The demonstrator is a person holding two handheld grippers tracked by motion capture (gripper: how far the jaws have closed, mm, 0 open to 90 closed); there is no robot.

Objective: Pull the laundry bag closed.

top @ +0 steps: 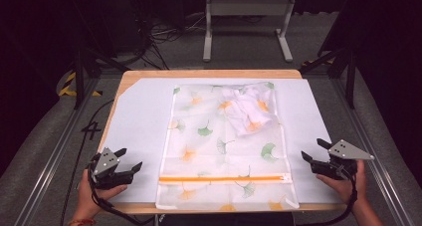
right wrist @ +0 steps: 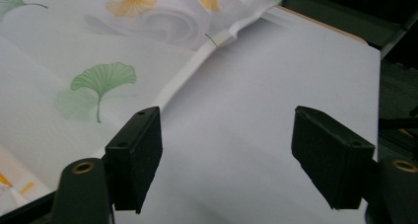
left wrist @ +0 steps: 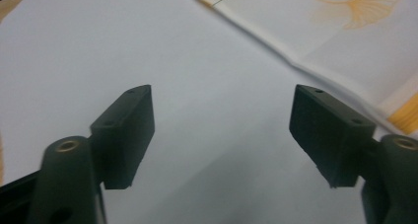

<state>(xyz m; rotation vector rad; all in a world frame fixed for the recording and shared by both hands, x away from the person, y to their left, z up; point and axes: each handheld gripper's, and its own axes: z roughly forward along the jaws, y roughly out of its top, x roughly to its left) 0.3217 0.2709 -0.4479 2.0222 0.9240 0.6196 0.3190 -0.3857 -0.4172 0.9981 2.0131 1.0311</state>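
Mesh bag: a white, see-through laundry bag (top: 219, 146) printed with green and orange ginkgo leaves lies flat in the middle of the worktop (top: 209, 73), on a white sheet (top: 139, 126) that covers most of the wood.
Zipper: an orange zipper (top: 221, 178) runs across the bag near the edge closest to me, its white pull at the right end.
Inside the bag: a crumpled white cloth (top: 249, 111) sits in the far right corner; I think it is a garment, though through the mesh I cannot be sure.
My left gripper (top: 128, 159): it is off the bag's left side, near the front left corner of the sheet, well apart from the fabric. In the left gripper view its fingers (left wrist: 129, 130) stand wide apart over bare white sheet, with nothing between them, and the bag's edge (left wrist: 296, 61) lies beyond them.
My right gripper (top: 314, 150): it is off the bag's right side, near the front right edge of the sheet. In the right gripper view its fingers (right wrist: 140, 155) are spread wide and hold nothing; the bag's hem (right wrist: 182, 81) lies just beyond the left finger.
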